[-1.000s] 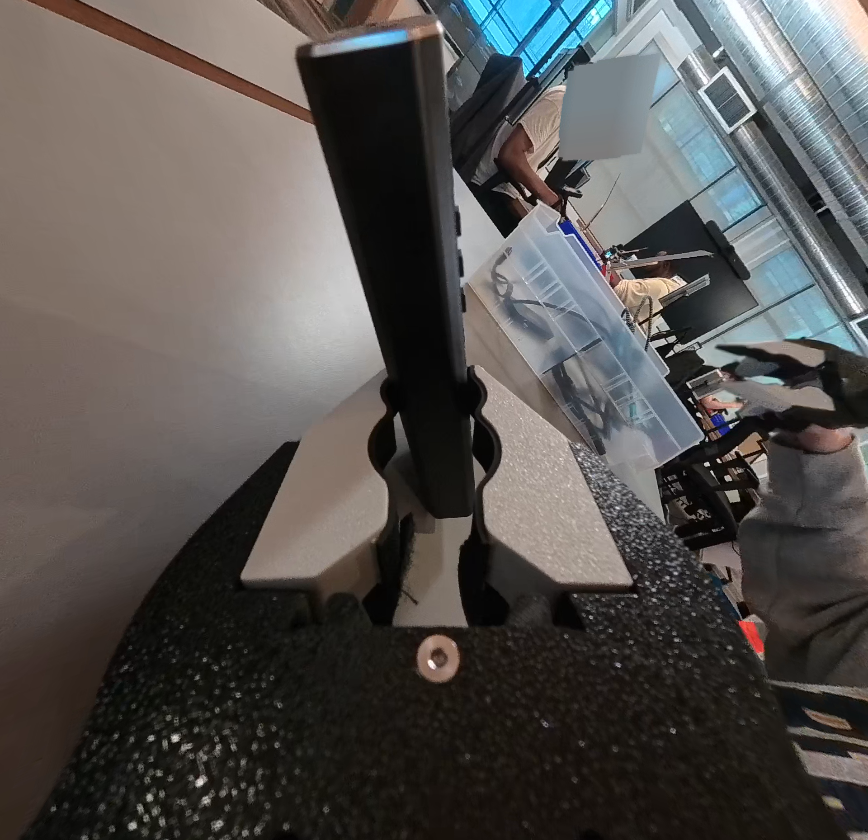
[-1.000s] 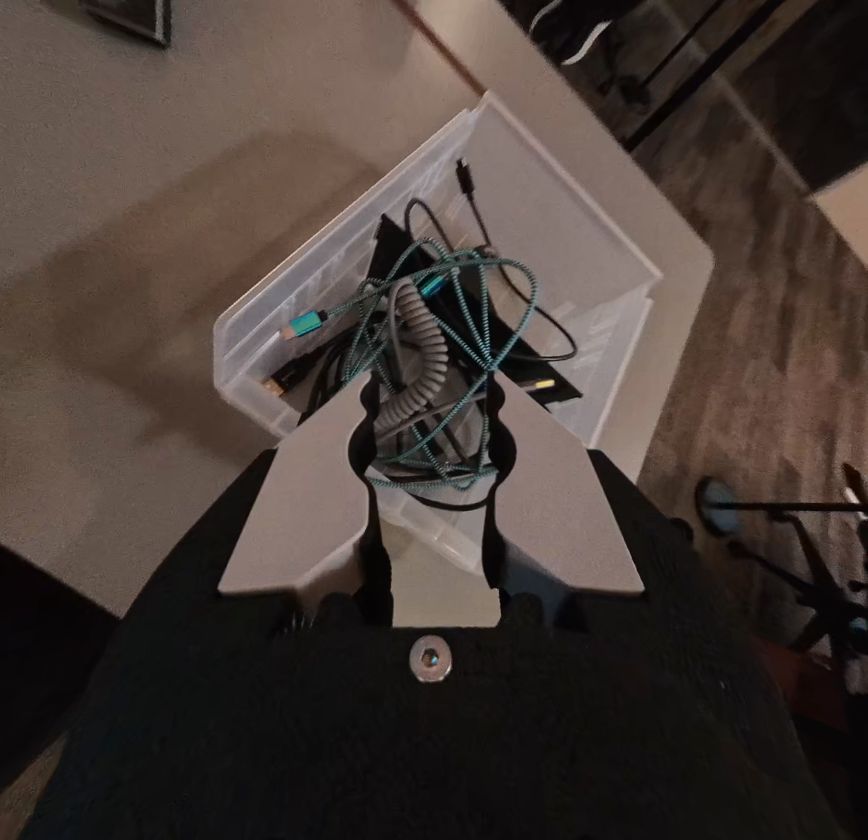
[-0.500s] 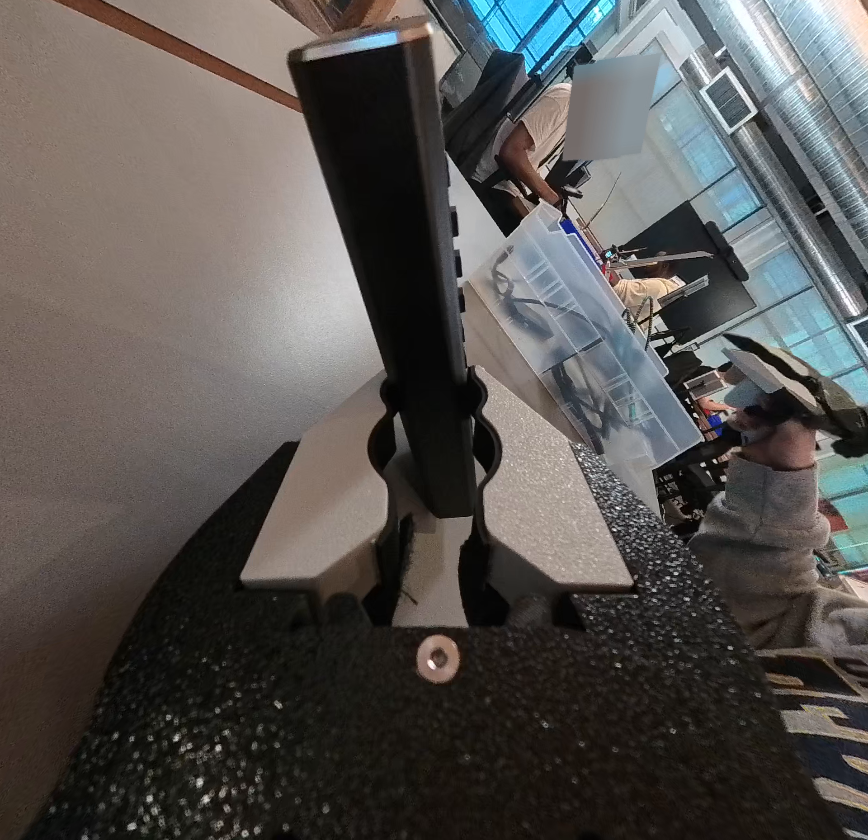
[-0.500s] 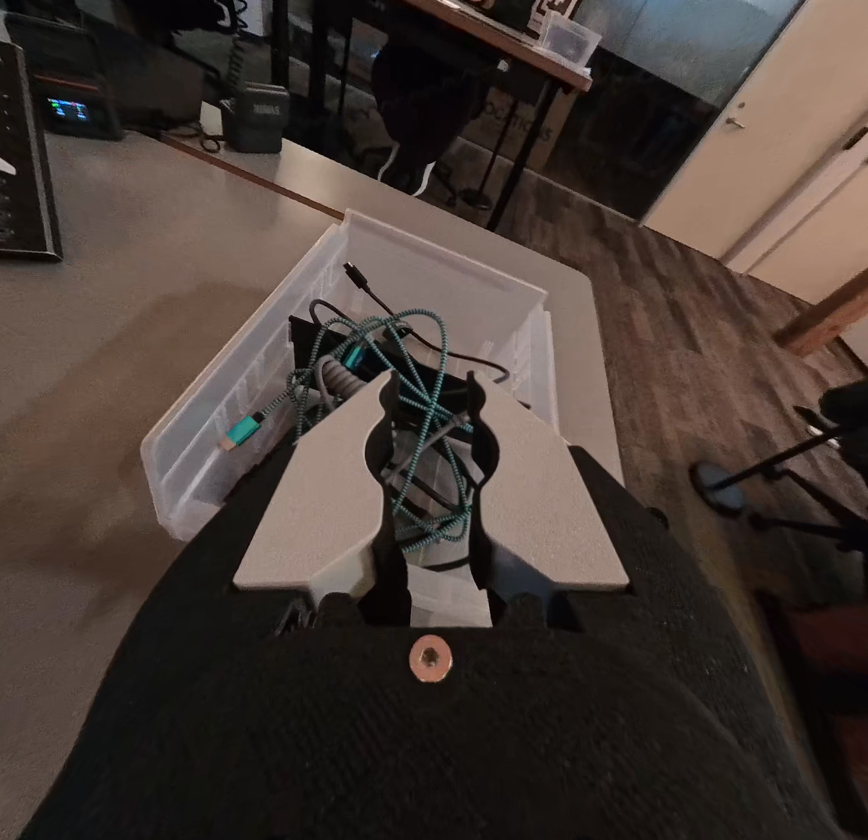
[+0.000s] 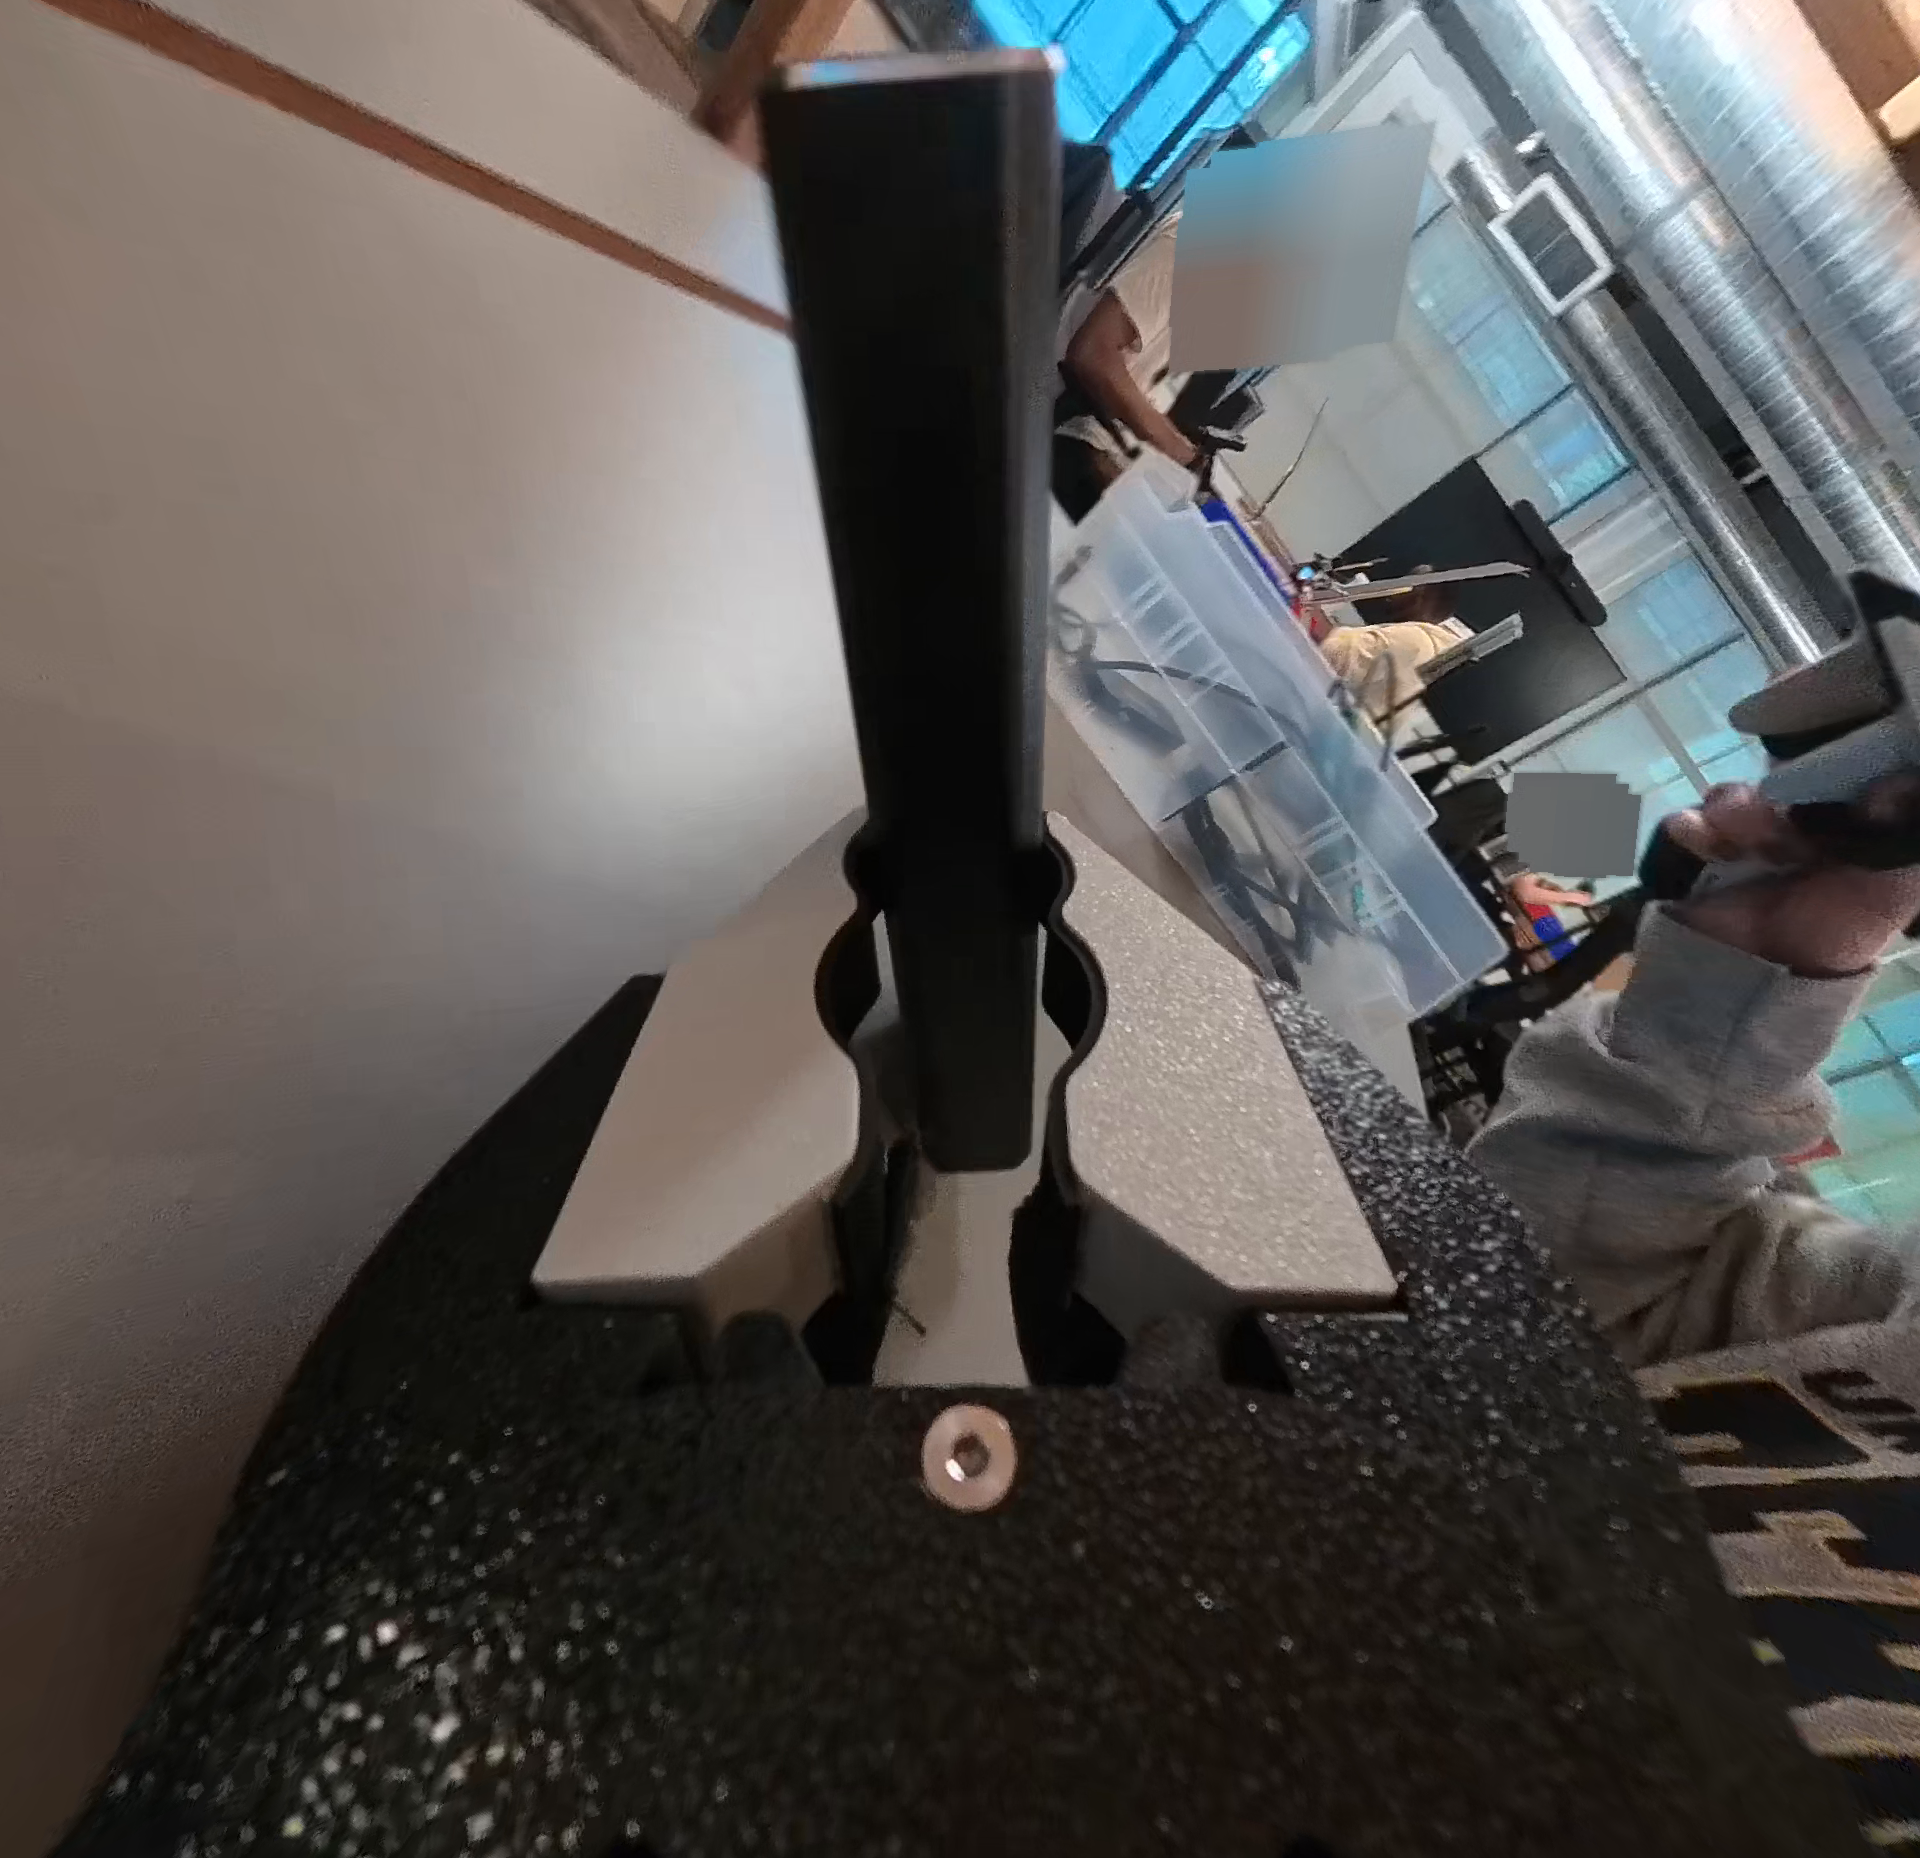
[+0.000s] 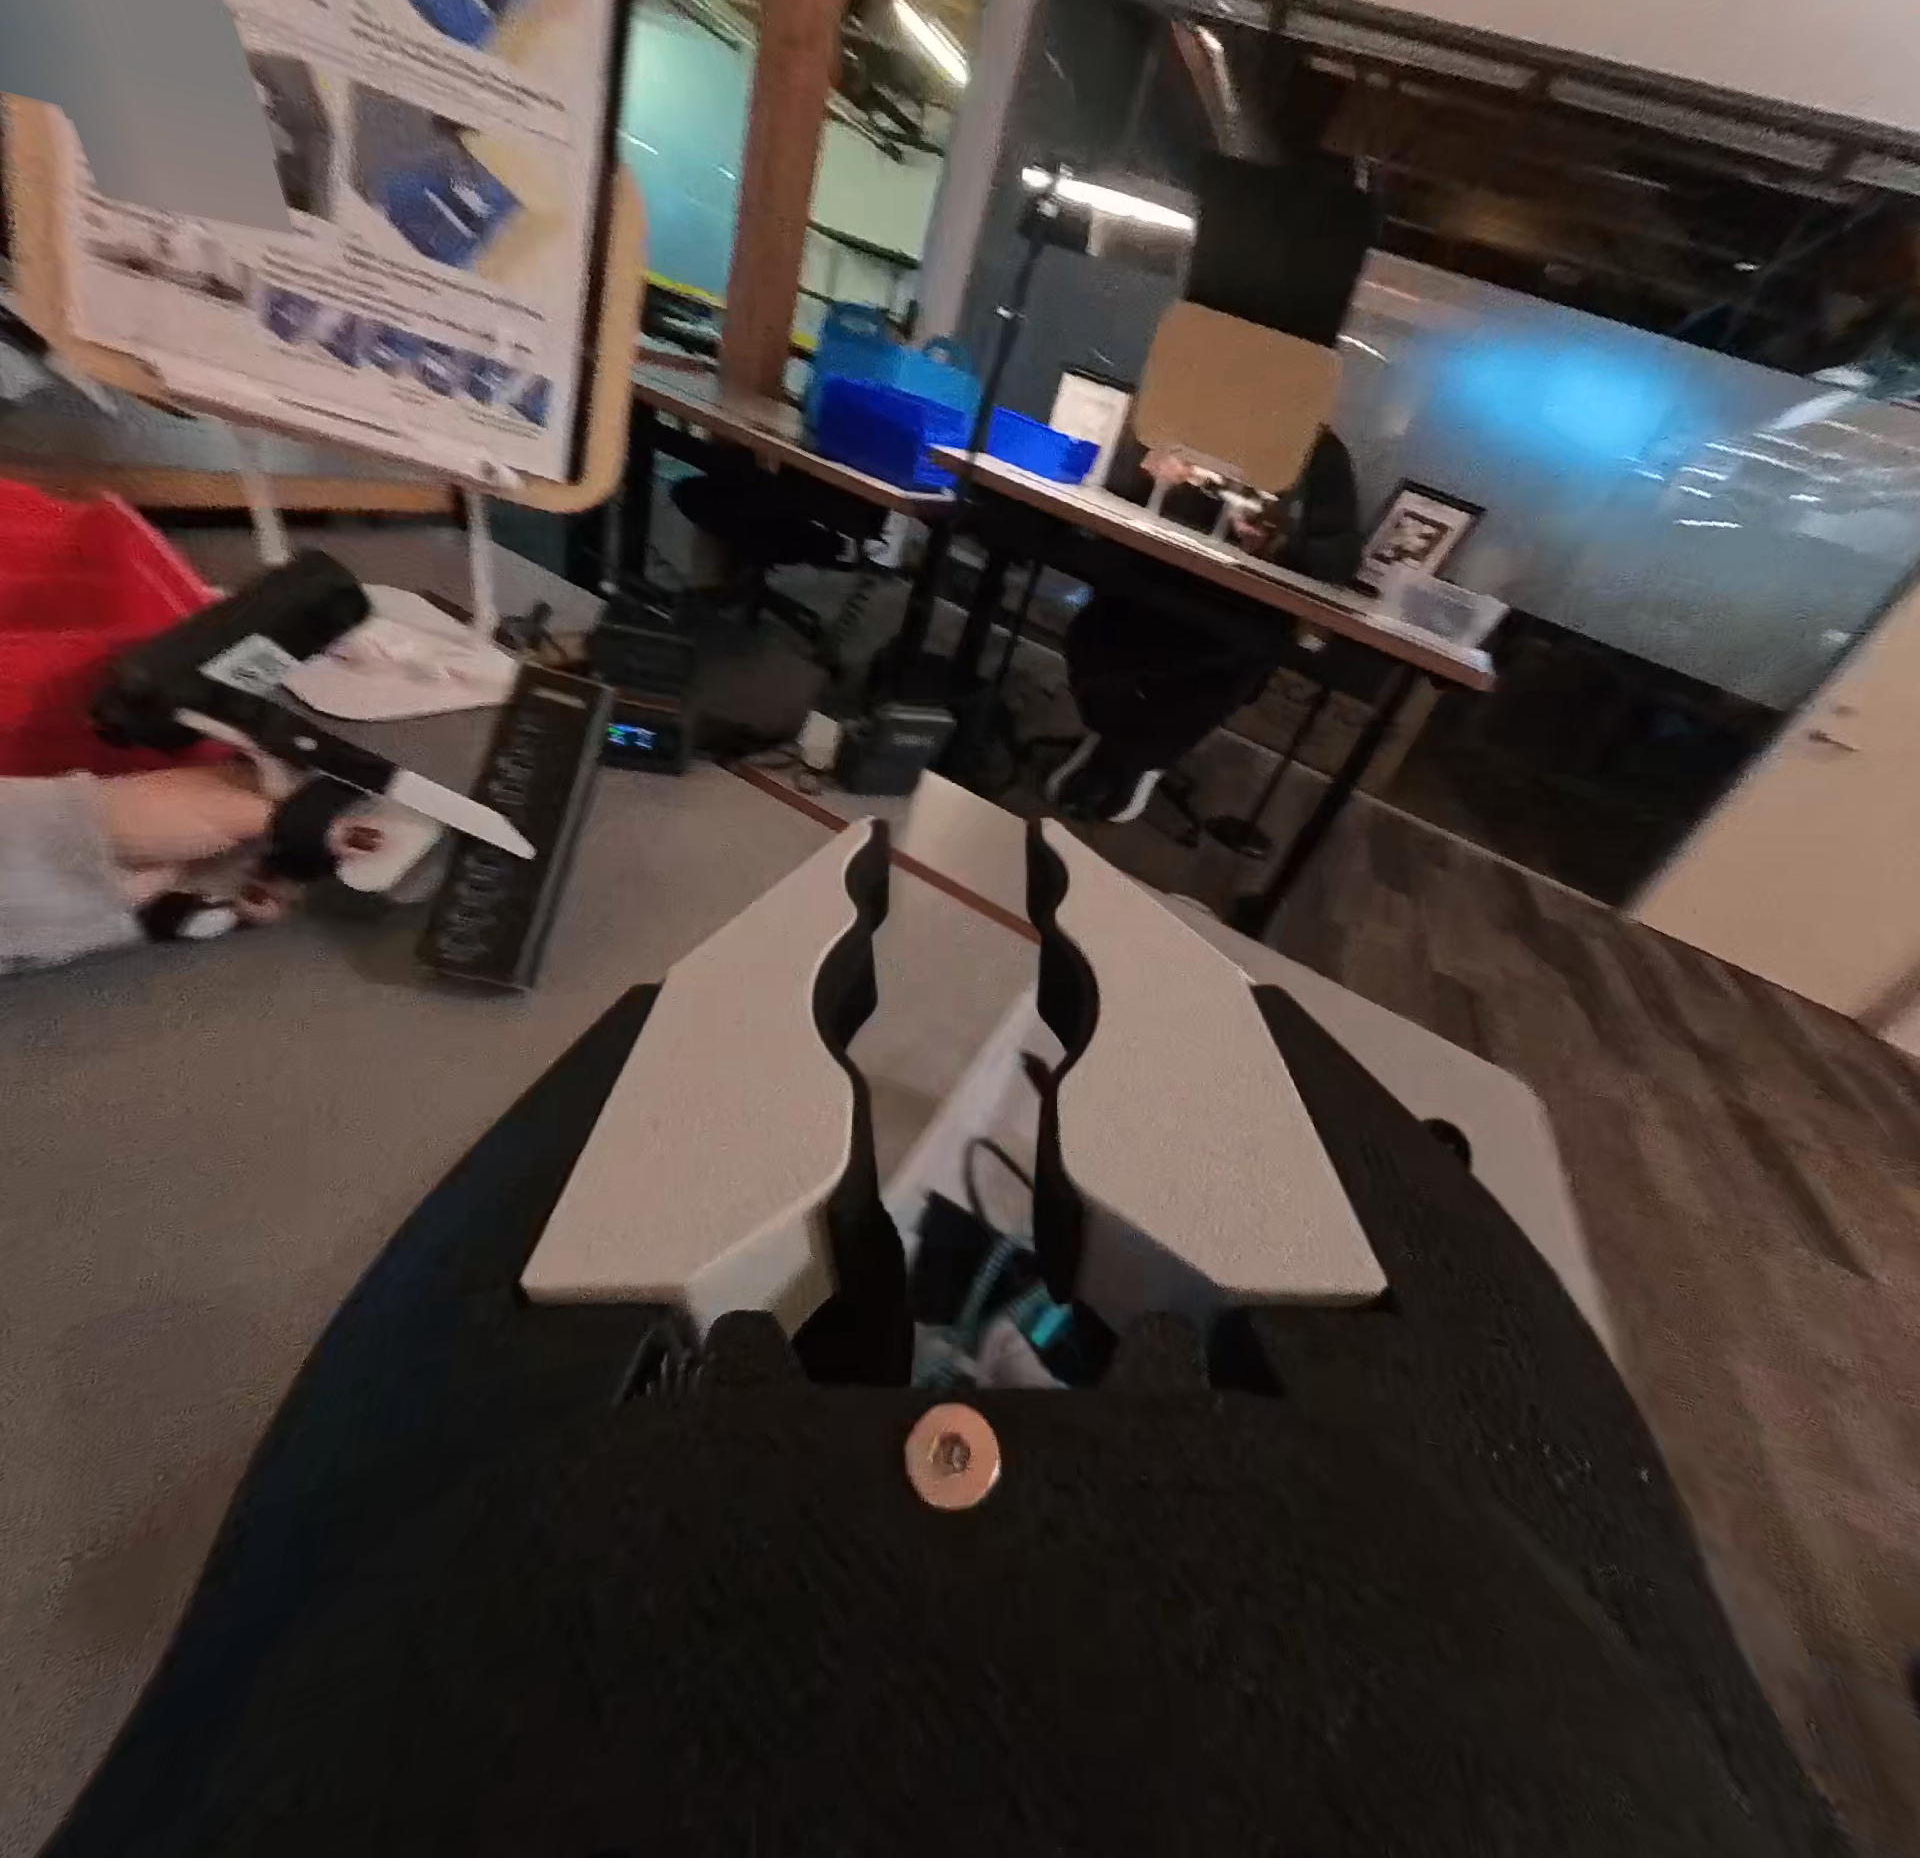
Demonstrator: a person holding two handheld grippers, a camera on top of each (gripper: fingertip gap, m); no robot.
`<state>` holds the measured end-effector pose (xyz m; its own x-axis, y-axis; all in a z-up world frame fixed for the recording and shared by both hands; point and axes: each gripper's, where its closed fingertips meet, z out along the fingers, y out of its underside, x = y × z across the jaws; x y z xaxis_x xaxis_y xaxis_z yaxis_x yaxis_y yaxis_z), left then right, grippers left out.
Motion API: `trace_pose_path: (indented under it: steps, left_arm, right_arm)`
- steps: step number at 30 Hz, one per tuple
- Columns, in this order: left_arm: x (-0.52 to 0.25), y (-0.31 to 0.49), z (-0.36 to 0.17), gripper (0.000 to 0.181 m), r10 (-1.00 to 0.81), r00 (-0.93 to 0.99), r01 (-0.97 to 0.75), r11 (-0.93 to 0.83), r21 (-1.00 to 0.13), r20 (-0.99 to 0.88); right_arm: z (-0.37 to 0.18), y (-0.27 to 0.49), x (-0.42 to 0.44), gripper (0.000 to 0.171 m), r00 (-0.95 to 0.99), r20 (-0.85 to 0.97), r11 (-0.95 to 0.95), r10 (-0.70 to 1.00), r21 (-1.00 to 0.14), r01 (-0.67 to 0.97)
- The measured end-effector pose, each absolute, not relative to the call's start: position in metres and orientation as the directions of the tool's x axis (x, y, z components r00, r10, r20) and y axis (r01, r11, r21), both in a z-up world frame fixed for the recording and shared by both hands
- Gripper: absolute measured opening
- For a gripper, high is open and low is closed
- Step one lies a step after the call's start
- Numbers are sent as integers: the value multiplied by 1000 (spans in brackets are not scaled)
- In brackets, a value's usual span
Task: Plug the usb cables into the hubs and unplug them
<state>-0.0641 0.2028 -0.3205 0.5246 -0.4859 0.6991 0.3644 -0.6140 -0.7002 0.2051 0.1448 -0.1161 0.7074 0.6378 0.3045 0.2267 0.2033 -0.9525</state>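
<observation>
In the left wrist view, our left gripper (image 5: 958, 873) is clamped on the near end of a long black hub (image 5: 925, 520), which stands up and away from the fingers (image 5: 727, 1102) along the camera's line. The pale table (image 5: 364, 613) fills the left of the view, crossed by a brown seam. To the right of the hub lies a clear plastic bin (image 5: 1351, 769) with dark cables (image 5: 1236, 873) inside it, near the table's far edge. At the right border we see the right gripper (image 5: 1839, 728) held in a hand (image 5: 1818, 894) with a grey sleeve, raised well apart from the hub.

In the right wrist view, our right gripper (image 6: 954, 842) has its fingers (image 6: 1174, 1112) parted with nothing between them, and it is lifted above the table (image 6: 208, 1133). Below the gap we glimpse the bin (image 6: 966, 1102) and a teal braided cable (image 6: 997, 1289), mostly hidden by the gripper body. To the left, the hub (image 6: 514, 821) stands tilted on its end on the table, gripped by the left gripper (image 6: 457, 821) in a hand (image 6: 197, 832). The picture is blurred, so the hub's ports cannot be told apart.
</observation>
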Motion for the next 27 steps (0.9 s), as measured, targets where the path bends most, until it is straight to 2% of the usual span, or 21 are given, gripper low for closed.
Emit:
trace_pose_path:
  steps: [3,4,6,8,13,14,15,16,19,21,22,24,27]
  left_arm:
    - [-54,189,-298,25,-597,424,379,-566,-732,681]
    - [-49,182,-288,25,-645,367,390,-548,-740,671]
    - [-40,168,-272,25,-727,283,385,-512,-768,626]
    - [-30,157,-268,25,-788,273,322,-466,-824,552]
    - [-2,129,-265,26,-896,178,193,-374,-907,407]
    - [3,124,-265,26,-909,164,171,-356,-919,383]
    - [7,121,-265,26,-917,157,151,-344,-927,366]
    - [10,119,-266,26,-919,155,136,-343,-929,362]
    - [14,121,-261,27,-902,135,189,-382,-904,410]
    - [13,126,-252,72,-881,115,262,-418,-870,459]
    - [10,129,-251,82,-877,128,279,-416,-865,463]
    - [2,137,-248,90,-876,193,324,-368,-871,442]
    - [-10,146,-242,91,-864,269,363,-319,-876,426]
  right_arm:
    - [-127,117,130,29,483,164,149,860,-986,71]
    - [-139,110,104,36,395,105,93,913,-994,50]
    - [-174,116,63,58,321,24,-20,947,-991,132]
    - [-204,131,29,66,283,-69,-124,957,-976,181]
    - [-239,142,-22,65,128,-414,-429,901,-893,138]
    - [-237,138,-27,57,77,-467,-473,881,-874,112]
    - [-235,133,-29,38,31,-487,-488,873,-867,104]
    - [-235,130,-29,30,8,-479,-477,878,-872,110]
    - [-233,129,-23,27,15,-408,-406,913,-904,136]
    - [-230,131,-18,26,79,-297,-306,952,-938,163]
    - [-223,131,-12,26,115,-227,-244,967,-954,171]
    - [-198,128,5,26,168,-89,-118,982,-978,172]
    - [-149,128,44,26,225,143,89,964,-968,233]
